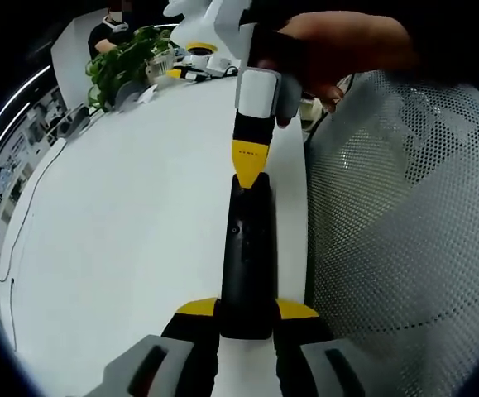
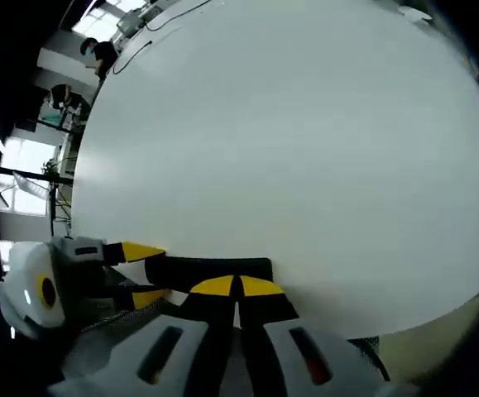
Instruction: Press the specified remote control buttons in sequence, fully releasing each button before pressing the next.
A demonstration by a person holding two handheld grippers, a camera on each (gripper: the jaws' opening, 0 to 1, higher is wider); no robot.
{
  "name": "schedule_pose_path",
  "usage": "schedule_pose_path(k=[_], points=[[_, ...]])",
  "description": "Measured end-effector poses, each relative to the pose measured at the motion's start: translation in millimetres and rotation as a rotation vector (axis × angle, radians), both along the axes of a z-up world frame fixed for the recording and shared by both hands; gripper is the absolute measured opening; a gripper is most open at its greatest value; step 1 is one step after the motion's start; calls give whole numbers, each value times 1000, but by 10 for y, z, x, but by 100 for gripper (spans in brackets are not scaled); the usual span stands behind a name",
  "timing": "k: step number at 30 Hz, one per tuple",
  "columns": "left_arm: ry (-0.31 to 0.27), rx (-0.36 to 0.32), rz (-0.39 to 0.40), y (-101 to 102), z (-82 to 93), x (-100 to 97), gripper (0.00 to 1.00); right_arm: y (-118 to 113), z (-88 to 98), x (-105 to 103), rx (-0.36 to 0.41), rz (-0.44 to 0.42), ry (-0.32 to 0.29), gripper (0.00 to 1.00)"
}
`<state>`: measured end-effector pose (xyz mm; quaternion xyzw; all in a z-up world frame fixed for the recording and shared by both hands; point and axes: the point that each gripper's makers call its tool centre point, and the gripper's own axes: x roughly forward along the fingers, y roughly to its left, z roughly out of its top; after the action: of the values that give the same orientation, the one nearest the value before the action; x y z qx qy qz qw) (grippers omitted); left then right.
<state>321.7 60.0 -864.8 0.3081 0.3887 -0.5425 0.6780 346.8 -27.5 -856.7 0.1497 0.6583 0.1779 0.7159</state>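
Left tongs (image 1: 246,318) clamp remote (image 1: 247,256) — right tongs (image 1: 250,169) press it

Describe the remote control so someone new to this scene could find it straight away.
Start at the big white table and go to its edge beside the grey mesh chair. There the remote control lies, clamped between the left gripper tips. It is the one long, slim black bar, with the right gripper closed tip at its far end.

Bright, even light on the smooth white tabletop (image 2: 289,149), with soft glare; fisheye bending curves its edges, and far clutter blurs.
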Motion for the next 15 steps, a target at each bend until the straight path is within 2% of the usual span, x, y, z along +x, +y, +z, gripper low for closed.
schedule_pose_path(k=[3, 4, 6, 10, 11, 12, 15], points=[[0, -2, 0, 1, 0, -1, 25, 49, 42, 74, 31, -24, -39, 0], [0, -3, 0, 1, 1, -1, 25, 108, 74, 51, 71, -23, -22, 0], [-1, -5, -1, 1, 1, -2, 25, 146, 64, 6, 97, -25, 17, 0], [-3, -7, -6, 3, -1, -1, 25, 110, -12, -59, 57, -12, 54, 0], [-3, -7, -6, 2, -1, -2, 25, 104, -45, -106, 52, -3, 80, 0], [-5, -7, -12, 1, -1, -2, 25, 117, -22, -68, 71, -26, 72, 0], [-4, -6, -11, 0, -2, 0, 25, 128, -25, -70, 42, 8, 55, 0]])
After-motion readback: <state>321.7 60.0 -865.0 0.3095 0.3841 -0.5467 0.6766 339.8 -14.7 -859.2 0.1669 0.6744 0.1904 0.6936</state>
